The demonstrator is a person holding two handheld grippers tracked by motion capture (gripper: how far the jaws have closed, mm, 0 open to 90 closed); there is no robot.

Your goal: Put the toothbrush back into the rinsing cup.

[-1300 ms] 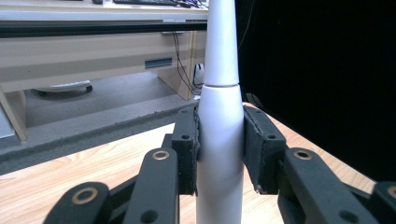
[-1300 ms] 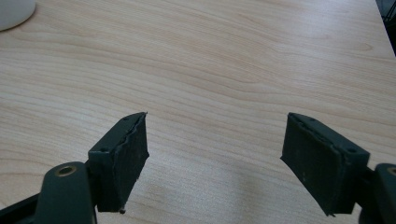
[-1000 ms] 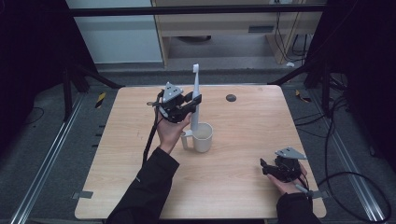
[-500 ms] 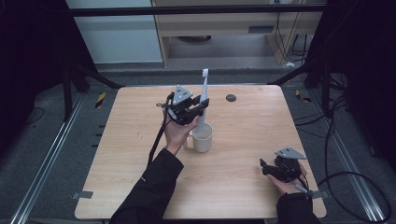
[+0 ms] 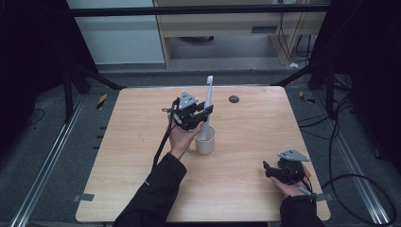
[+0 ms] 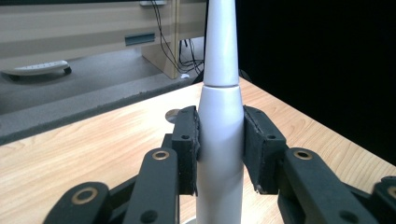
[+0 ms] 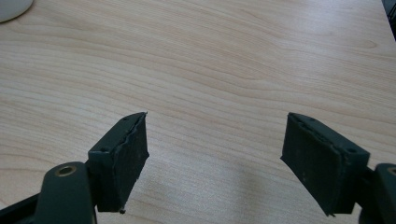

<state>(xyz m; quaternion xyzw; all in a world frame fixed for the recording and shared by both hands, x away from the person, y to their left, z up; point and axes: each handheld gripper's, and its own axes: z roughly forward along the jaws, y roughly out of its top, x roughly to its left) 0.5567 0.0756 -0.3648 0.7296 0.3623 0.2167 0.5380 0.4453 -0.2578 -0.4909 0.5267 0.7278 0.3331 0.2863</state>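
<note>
From the high view I see my left gripper (image 5: 204, 112) holding an upright white electric toothbrush (image 5: 206, 108), its lower end in the cream mug (image 5: 205, 140) just below the jaws. My left gripper view shows both pads clamped on the toothbrush (image 6: 220, 135) handle. My right gripper view shows the right gripper (image 7: 215, 158) spread wide over bare wooden table (image 7: 224, 60), with the mug (image 7: 11, 8) rim far off.

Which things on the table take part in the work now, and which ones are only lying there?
In the work:
- white electric toothbrush, clamped upright in the left gripper
- cream mug, with the toothbrush's lower end in it

Lying about:
- small dark round disc near the table's far edge
- right gripper, open over bare wood, holding nothing
</note>
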